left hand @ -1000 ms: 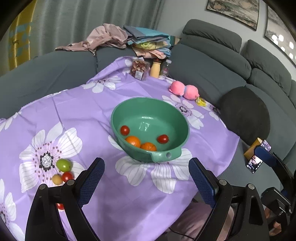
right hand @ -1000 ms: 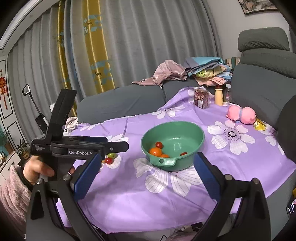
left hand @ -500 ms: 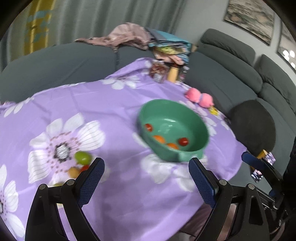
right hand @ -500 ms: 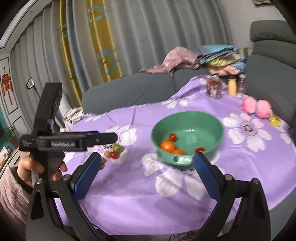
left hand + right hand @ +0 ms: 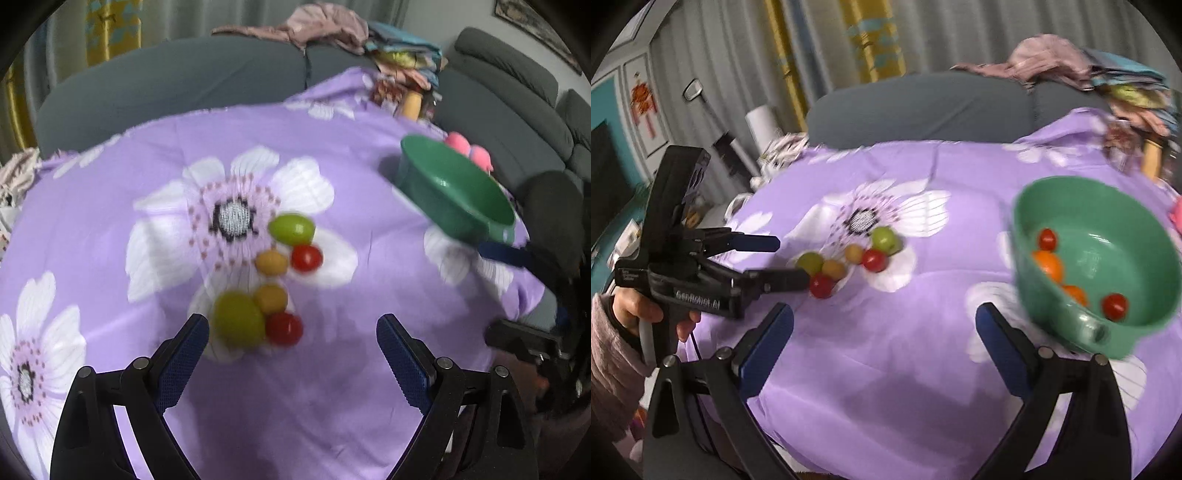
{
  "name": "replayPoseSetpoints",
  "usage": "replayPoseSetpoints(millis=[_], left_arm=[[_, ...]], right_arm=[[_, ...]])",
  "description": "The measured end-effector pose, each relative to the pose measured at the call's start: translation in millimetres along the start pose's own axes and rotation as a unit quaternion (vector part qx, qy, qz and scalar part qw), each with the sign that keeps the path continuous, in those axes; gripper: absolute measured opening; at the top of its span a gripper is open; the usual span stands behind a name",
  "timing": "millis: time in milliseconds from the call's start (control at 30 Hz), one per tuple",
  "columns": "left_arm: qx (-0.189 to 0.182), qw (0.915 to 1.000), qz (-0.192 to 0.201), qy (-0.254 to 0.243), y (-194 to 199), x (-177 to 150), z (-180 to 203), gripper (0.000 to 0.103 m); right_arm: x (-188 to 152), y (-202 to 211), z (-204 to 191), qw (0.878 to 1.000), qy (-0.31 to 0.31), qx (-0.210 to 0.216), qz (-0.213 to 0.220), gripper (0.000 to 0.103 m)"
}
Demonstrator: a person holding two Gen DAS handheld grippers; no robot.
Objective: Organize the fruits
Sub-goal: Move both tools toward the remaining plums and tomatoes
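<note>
The left gripper [image 5: 291,332] has its jaws spread wide and holds nothing; its blue pads [image 5: 184,354] sit on either side of a cluster of loose fruit on the purple cloth [image 5: 110,155]. Nearest the fingertips lie a green fruit [image 5: 238,323], a red tomato [image 5: 283,328] touching it, and a yellow fruit [image 5: 270,298] just behind both. A little farther off sit a second green fruit [image 5: 291,229], a second red tomato [image 5: 306,257] and a second yellow fruit [image 5: 271,262], close together on a white flower print. From the right wrist view, the left gripper's lower finger [image 5: 783,278] reaches up to the near tomato, though blur hides whether they touch. The right gripper [image 5: 884,328] is also wide open and empty, above bare cloth between the cluster and the green bowl [image 5: 1145,206]. The bowl stands well apart from the loose fruit, to their right, and holds two oranges [image 5: 1049,264] and two small tomatoes [image 5: 1113,305]. Both views are motion-blurred. A grey sofa [image 5: 923,107] with piled clothes [image 5: 1049,61] runs behind the table.
</note>
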State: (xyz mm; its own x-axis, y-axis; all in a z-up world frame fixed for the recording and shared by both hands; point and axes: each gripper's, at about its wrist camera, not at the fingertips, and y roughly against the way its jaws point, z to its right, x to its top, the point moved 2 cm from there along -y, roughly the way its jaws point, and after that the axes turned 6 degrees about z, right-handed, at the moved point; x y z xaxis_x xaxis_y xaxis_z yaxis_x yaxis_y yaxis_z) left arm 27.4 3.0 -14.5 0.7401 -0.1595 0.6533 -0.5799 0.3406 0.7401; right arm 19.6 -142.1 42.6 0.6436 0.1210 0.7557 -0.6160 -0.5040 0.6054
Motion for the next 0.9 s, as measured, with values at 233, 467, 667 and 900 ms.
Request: replayPoseSetpoints(millis=[233, 467, 667, 900], left_arm=[[-0.046, 0.9989, -0.002, 0.005, 2, -9, 1, 0.085], [-0.037, 0.9981, -0.037, 0.031, -20, -12, 1, 0.062], [-0.005, 0.9984, -0.042, 0.038, -31, -10, -7, 0.06], [-0.007, 0.9981, -0.051, 0.034, -38, -7, -12, 0.043]], right_arm=[[6, -25, 8, 0.998, -0.037, 0.038, -0.015, 0.099], [12, -51, 11, 0.995, -0.037, 0.062, -0.064, 0.093], [15, -80, 4, 0.992, -0.021, 0.068, -0.103, 0.083], [24, -111, 2, 0.989, -0.017, 0.062, -0.133, 0.075]])
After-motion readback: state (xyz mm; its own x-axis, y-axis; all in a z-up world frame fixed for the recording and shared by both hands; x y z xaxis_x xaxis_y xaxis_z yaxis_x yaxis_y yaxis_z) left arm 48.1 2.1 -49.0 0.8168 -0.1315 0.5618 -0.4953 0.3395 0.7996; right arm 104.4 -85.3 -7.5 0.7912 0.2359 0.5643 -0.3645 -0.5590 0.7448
